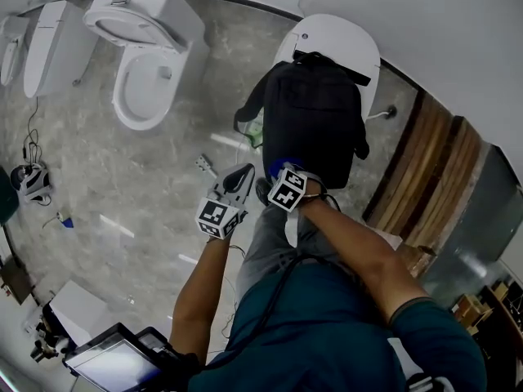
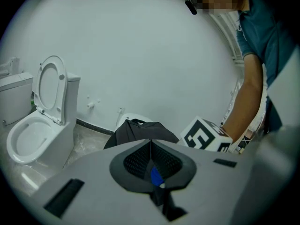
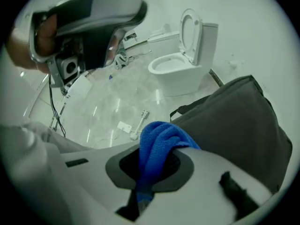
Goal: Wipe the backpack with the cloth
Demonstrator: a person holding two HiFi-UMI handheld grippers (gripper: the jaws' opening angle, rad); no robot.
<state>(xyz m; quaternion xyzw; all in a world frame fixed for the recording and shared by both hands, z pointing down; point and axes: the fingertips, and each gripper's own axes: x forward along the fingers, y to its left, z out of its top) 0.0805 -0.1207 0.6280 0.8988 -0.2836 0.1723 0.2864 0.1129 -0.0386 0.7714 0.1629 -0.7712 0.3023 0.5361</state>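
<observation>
The backpack [image 1: 315, 113] is black woven cloth, matt and slightly coarse. The cloth [image 3: 161, 144] is bright blue, thick and nubbly. The floor [image 1: 163, 170] looks like grey veined stone, polished enough to throw streaks of light. The toilet [image 1: 143, 55] is white, smooth and glossy. The right gripper [image 3: 152, 163] has a matt grey plastic shell; its fingers [image 3: 127, 168] are faced with black, finely textured pads.
</observation>
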